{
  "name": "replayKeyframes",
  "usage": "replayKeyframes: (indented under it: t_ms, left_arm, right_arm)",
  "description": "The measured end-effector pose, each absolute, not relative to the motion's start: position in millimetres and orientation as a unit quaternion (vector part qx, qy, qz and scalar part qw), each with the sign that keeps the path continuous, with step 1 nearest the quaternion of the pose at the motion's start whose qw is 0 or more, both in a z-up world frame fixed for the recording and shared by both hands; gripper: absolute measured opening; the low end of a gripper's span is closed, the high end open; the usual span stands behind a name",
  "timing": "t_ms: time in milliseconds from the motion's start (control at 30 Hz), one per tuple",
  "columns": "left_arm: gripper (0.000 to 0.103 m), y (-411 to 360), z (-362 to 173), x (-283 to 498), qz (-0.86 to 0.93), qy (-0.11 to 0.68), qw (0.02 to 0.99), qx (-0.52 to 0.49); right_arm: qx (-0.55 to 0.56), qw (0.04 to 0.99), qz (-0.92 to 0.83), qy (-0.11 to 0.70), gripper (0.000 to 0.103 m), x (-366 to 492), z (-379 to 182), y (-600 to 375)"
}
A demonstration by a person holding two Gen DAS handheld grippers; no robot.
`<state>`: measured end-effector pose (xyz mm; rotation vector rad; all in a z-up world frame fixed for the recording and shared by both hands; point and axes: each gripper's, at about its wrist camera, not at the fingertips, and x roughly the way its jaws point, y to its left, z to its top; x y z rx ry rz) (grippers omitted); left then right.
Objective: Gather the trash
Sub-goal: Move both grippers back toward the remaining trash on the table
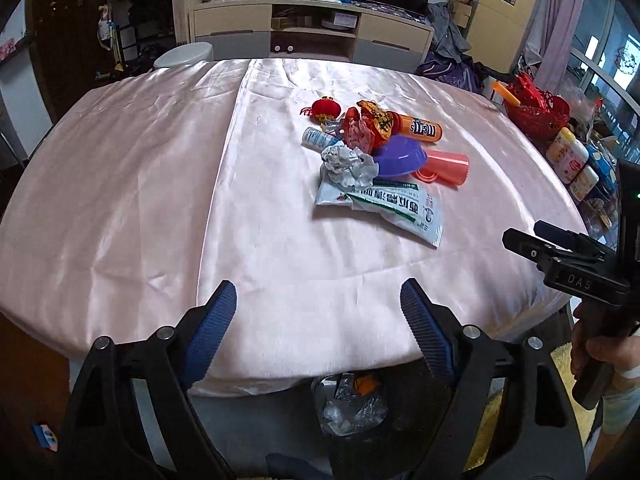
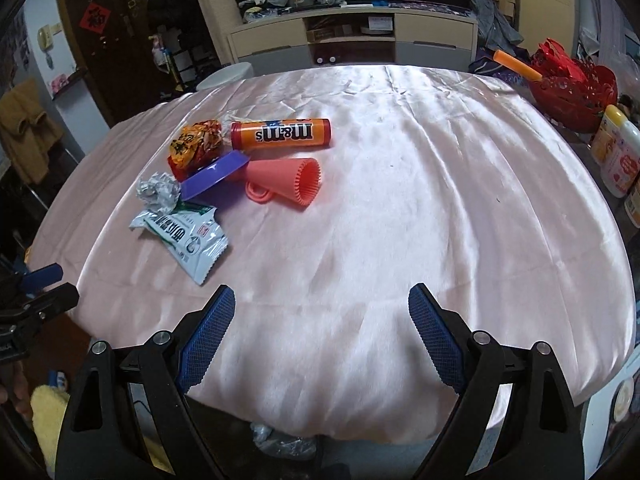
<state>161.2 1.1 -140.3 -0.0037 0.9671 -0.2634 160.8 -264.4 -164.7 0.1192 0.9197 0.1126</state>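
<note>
2 ribbed blue fingers (image 2: 212, 336) (spread) above glossy satin tablecloth (image 2: 400, 200).

Orange candy tube (image 2: 281, 133), purple bowl (image 1: 394, 156), pink cup (image 2: 294, 182), pale-pink cloth (image 2: 420, 200)

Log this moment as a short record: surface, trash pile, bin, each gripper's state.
surface: table under a pink satin cloth
trash pile: white and green wrapper, crumpled foil, orange M&M's tube, red-orange crumpled wrapper, all bunched together
also in pile: purple bowl, pink ribbed cup lying on its side
bin: trash bin below the near table edge, already holding some litter
left gripper: open, empty, short of the pile
right gripper: open, empty, over bare cloth
</note>
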Motion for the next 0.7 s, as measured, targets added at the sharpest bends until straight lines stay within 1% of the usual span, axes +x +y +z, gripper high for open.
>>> replayKeyframes:
  t_ms: [33, 167, 233, 300, 500, 633, 700]
  left_arm:
    - [0.072, -2, -140, 168, -0.128, 0.465, 0.876, 0.000]
    - [0.068, -11, -139, 191, -0.133, 0.463, 0.876, 0.004]
    - [0.067, -17, -138, 202, -0.136, 0.461, 0.877, 0.006]
    - [0.067, -21, -137, 213, -0.137, 0.460, 0.877, 0.010]
    - [0.064, -32, -143, 243, -0.144, 0.471, 0.870, 0.008]
    - [0.059, -36, -148, 258, -0.150, 0.481, 0.864, 0.001]
    - [0.055, -39, -149, 266, -0.152, 0.485, 0.861, 0.002]
  right_arm:
    - [0.055, 0.893, 0.056, 0.442, 0.089, 165, -166, -264]
    - [0.032, 0.895, 0.058, 0.441, 0.089, 187, -171, -262]
    - [0.026, 0.891, 0.058, 0.449, 0.089, 199, -175, -261]
    - [0.022, 0.888, 0.058, 0.456, 0.093, 211, -179, -261]
    - [-0.001, 0.883, 0.072, 0.465, 0.094, 241, -187, -252]
    - [-0.029, 0.880, 0.090, 0.466, 0.095, 258, -190, -242]
    - [-0.040, 0.878, 0.103, 0.465, 0.098, 265, -191, -236]
